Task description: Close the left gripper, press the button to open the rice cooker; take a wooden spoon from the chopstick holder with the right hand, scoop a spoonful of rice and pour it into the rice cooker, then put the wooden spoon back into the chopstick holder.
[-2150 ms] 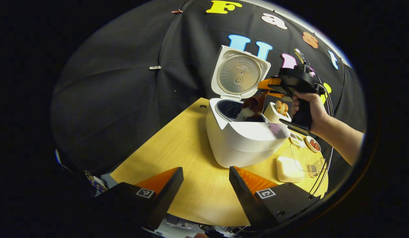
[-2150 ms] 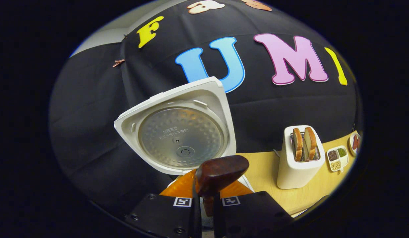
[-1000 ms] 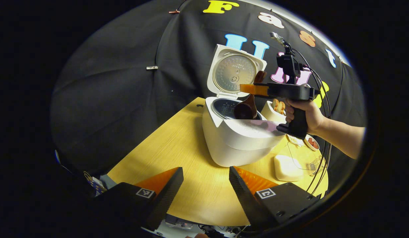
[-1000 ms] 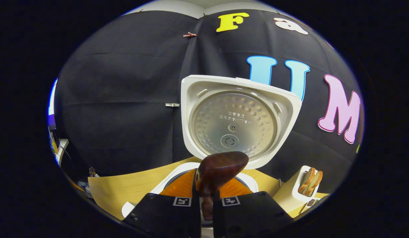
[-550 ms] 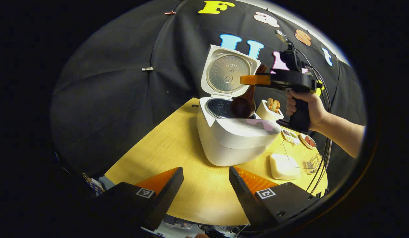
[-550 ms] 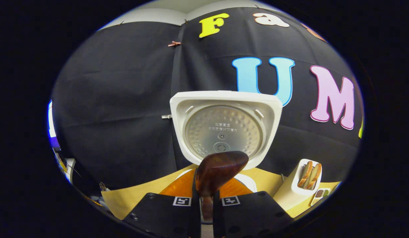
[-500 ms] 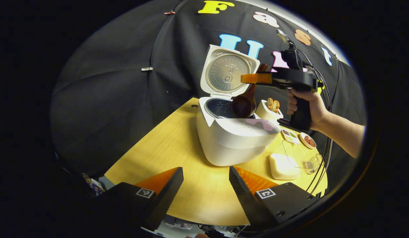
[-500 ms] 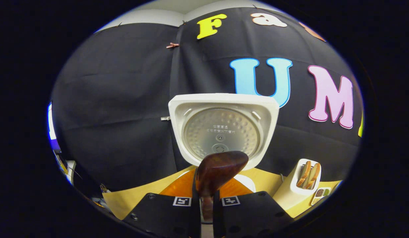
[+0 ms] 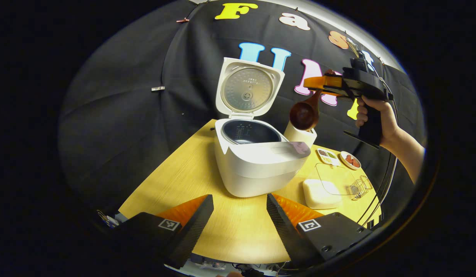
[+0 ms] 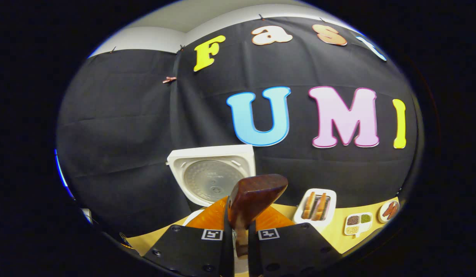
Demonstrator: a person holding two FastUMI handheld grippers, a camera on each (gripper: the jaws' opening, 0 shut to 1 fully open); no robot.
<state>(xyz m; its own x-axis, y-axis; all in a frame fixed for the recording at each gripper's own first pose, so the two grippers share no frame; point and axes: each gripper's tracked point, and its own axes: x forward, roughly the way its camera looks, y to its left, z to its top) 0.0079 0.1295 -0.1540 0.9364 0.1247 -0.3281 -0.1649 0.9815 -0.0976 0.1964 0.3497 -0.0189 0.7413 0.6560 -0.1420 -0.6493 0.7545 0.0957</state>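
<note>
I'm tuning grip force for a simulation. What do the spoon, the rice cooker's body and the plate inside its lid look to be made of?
Wooden spoon: dark reddish-brown wood, glossy, likely varnished, with faint grain at the handle end in the right gripper view.
Rice cooker body: smooth white shell with a soft sheen, probably plastic.
Inner lid plate: dull silver with a dimpled pattern, apparently metal.

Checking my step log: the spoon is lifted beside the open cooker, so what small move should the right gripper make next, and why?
Probably carry the spoon rightward and down toward the chopstick holder. The right gripper grips its handle with the bowl hanging beside the cooker, whose lid stands open, so returning it seems to be what remains. I cannot pick out the holder for certain.
</note>
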